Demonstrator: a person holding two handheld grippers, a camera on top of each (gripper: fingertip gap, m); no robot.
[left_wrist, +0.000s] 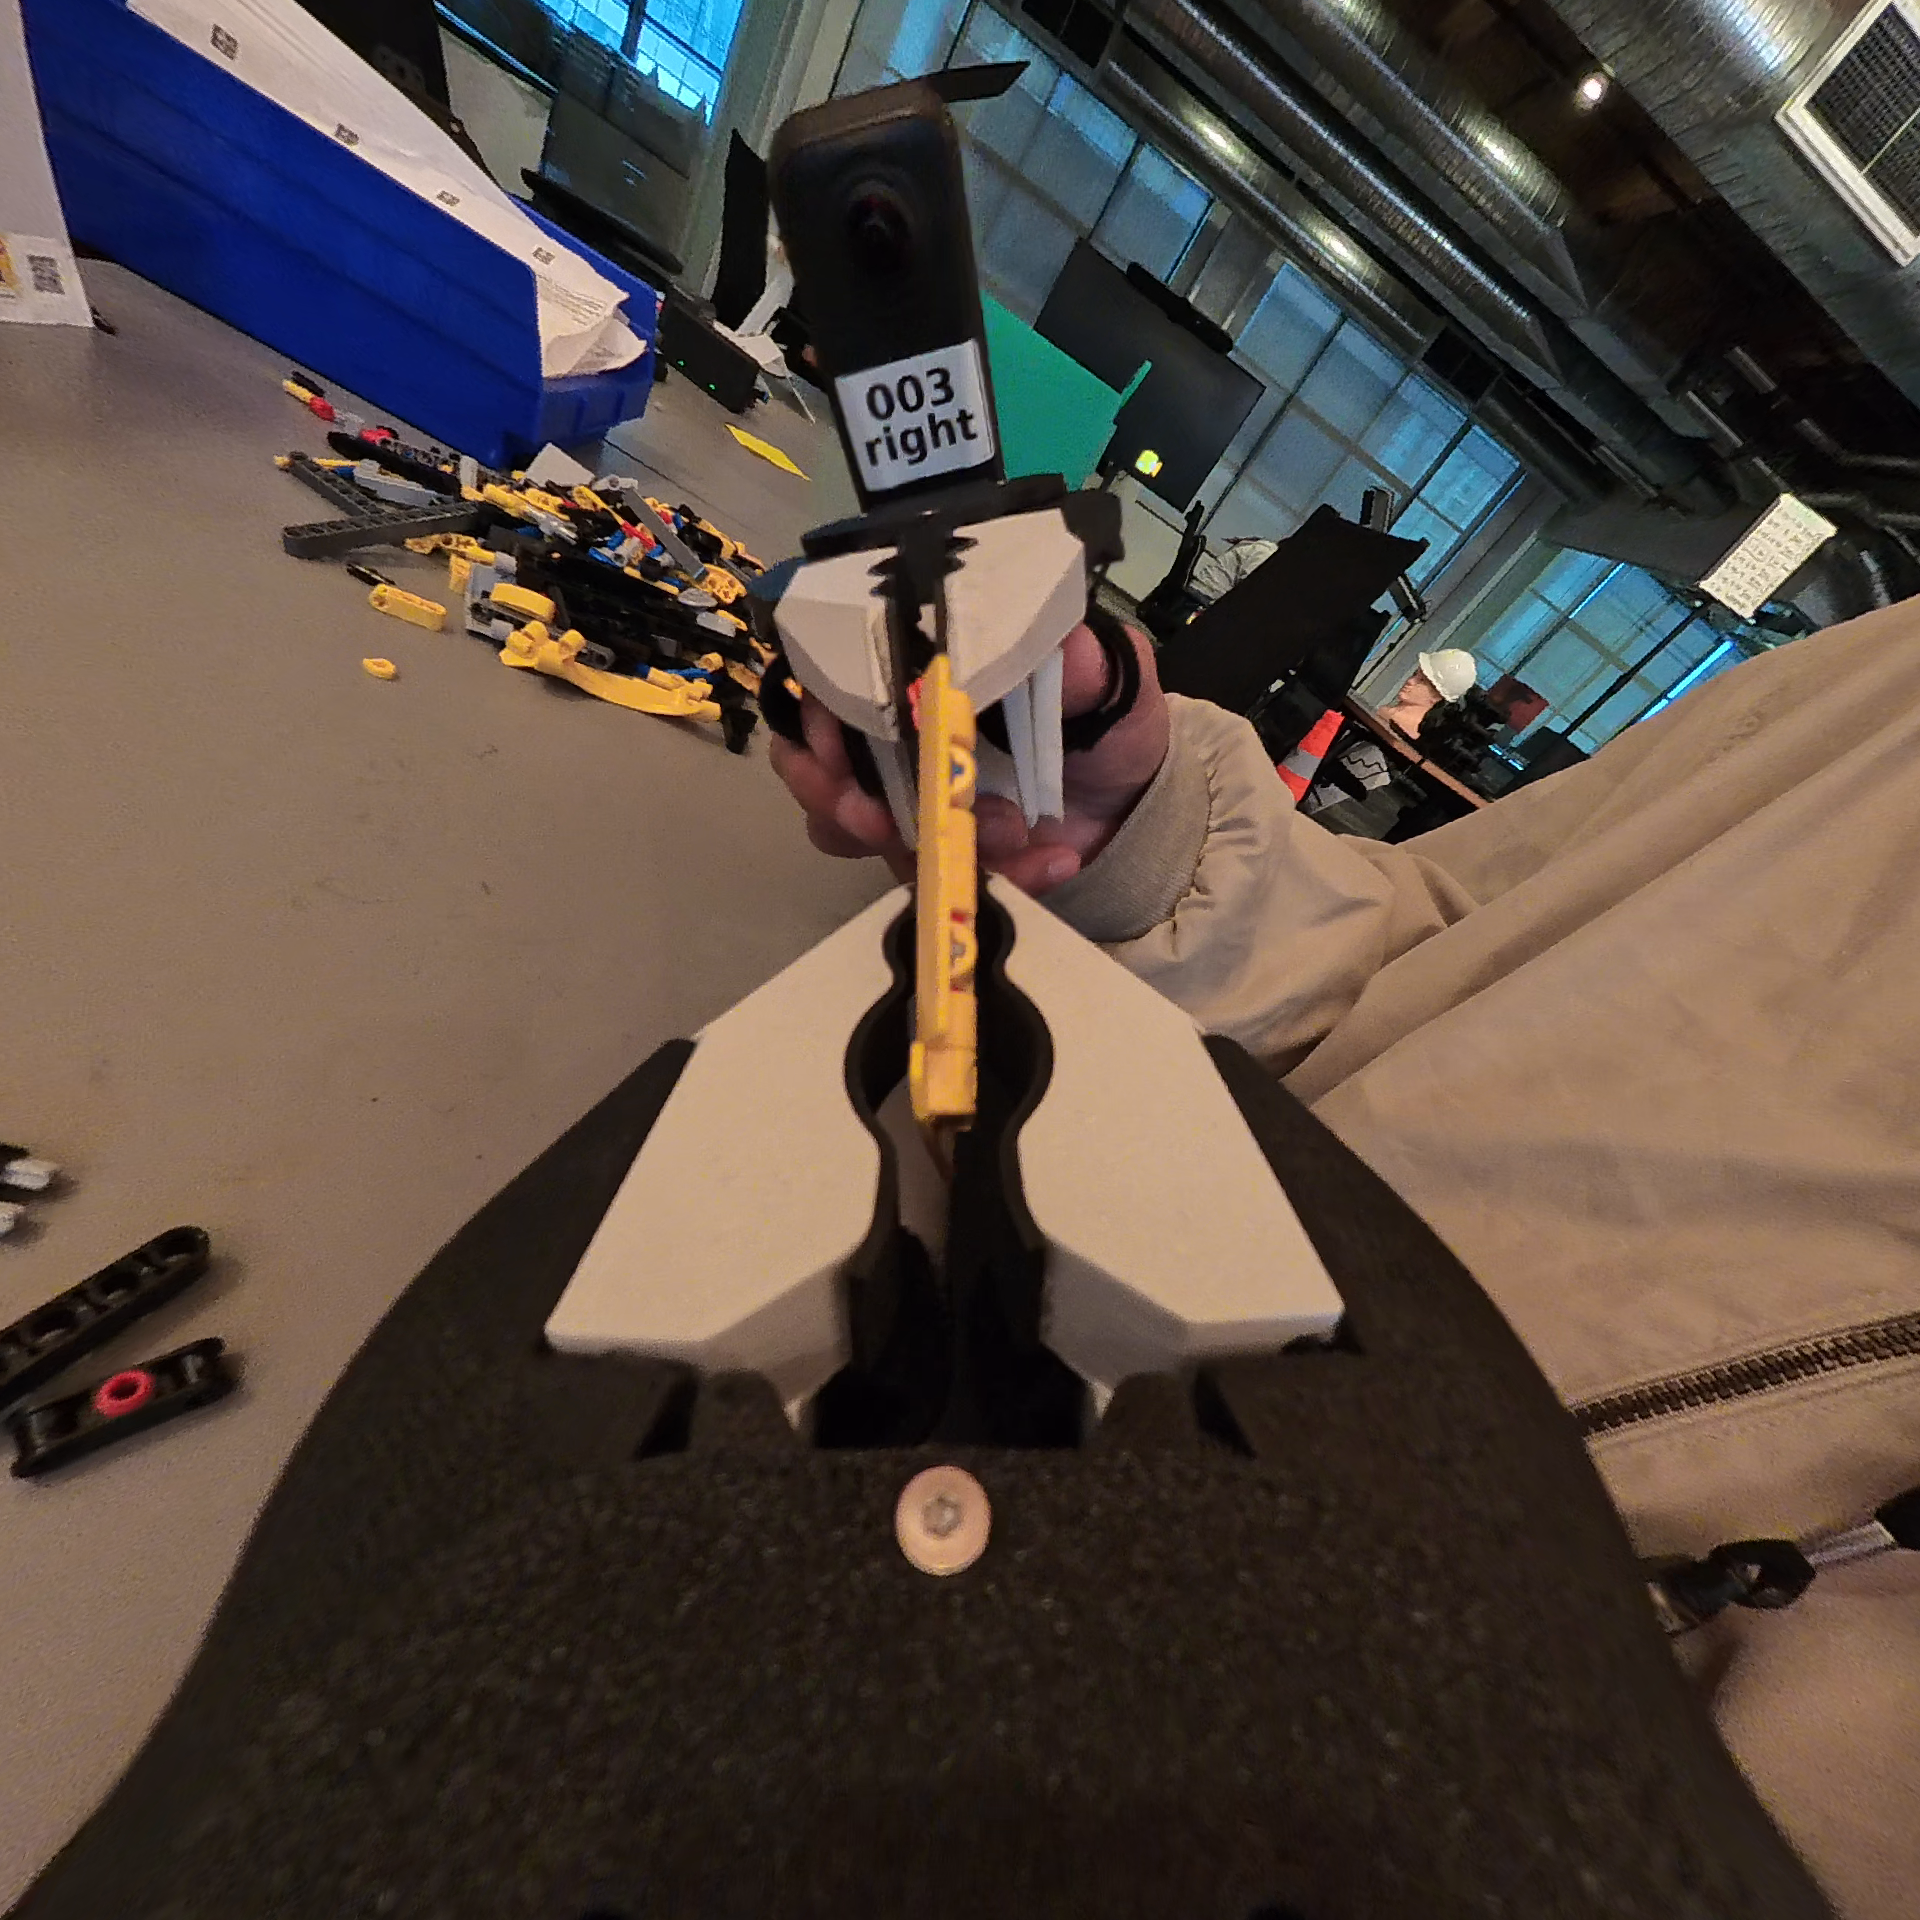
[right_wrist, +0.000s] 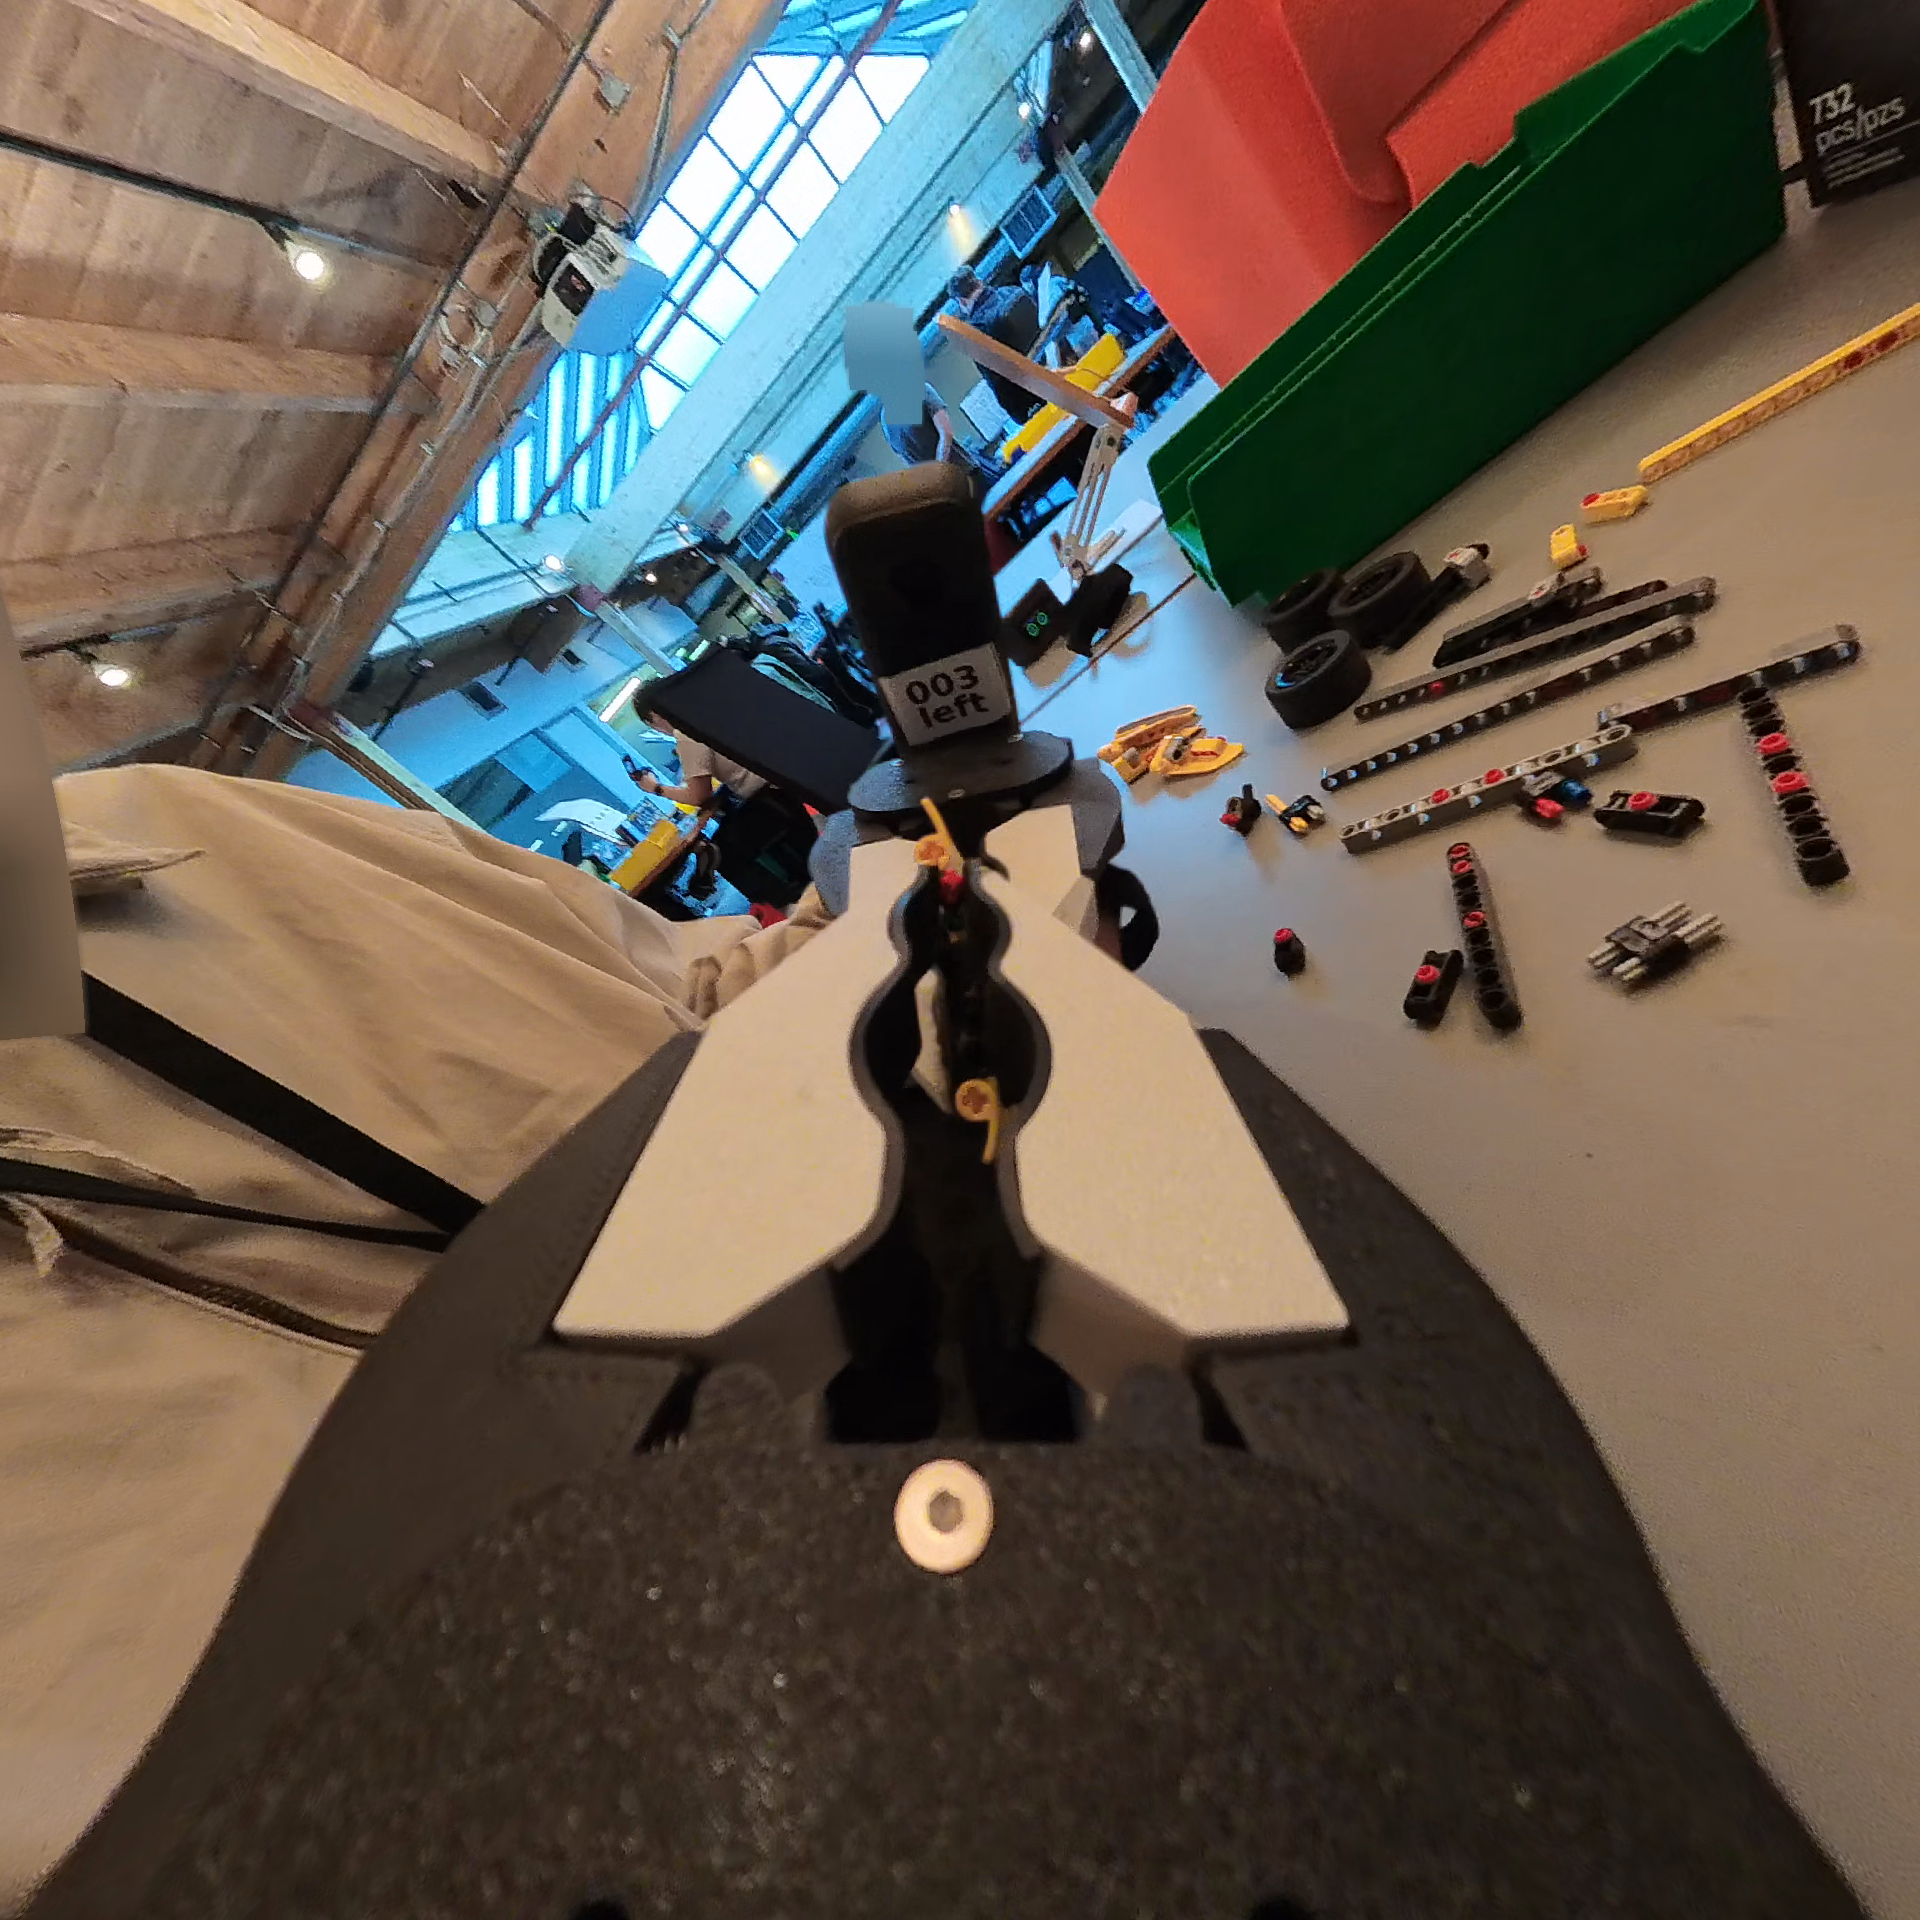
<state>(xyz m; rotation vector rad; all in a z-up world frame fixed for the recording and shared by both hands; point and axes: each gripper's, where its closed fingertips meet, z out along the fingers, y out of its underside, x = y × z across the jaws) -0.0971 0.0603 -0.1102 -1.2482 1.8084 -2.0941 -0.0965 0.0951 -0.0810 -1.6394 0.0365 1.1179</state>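
Note:
My two grippers face each other, tips close together, and both grip one long beam assembly held in the air above the grey table. In the left wrist view it is a yellow beam with small red and blue pins, running from between my left gripper's white fingers to the right gripper, which a hand holds. In the right wrist view the assembly shows edge-on, black with yellow end pieces and a red pin, between my right gripper's fingers. The left gripper is just beyond.
A blue bin and a pile of yellow and black parts lie far left; short black beams lie near left. In the right view are a green bin, black wheels, long black beams and a beige jacket. Some 4 centimeters of space lies between my two pairs of fingers.

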